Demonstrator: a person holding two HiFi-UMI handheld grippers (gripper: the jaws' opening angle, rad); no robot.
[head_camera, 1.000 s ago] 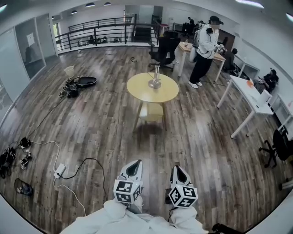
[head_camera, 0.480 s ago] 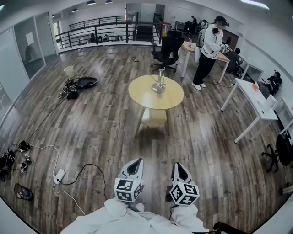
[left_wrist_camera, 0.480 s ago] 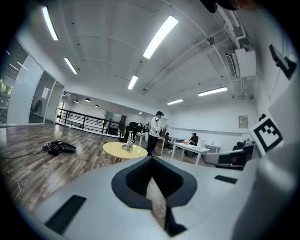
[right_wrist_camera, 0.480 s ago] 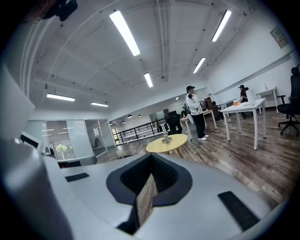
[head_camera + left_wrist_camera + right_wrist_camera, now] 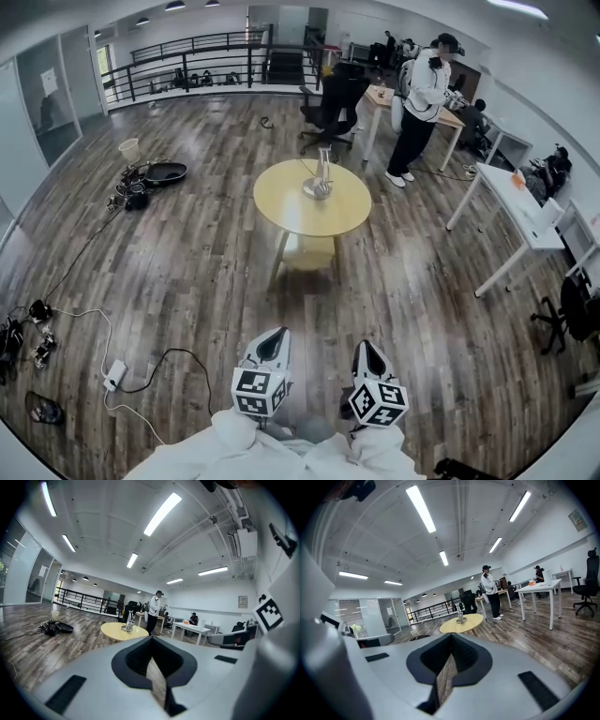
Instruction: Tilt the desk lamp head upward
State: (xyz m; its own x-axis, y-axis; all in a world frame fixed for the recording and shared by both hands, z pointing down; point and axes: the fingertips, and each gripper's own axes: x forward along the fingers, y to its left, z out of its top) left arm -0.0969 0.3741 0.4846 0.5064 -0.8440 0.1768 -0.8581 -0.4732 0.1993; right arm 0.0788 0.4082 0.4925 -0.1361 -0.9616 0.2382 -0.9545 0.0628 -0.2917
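Left gripper (image 5: 273, 336) and right gripper (image 5: 363, 347), low in frame, both closed and empty.
Desk lamp (image 5: 322, 178) stands on round table (image 5: 281, 211), upper centre, well apart.

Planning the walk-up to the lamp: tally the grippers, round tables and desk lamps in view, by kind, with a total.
Grippers: 2 (left gripper, right gripper)
Round yellow table: 1
Desk lamp: 1
Total: 4
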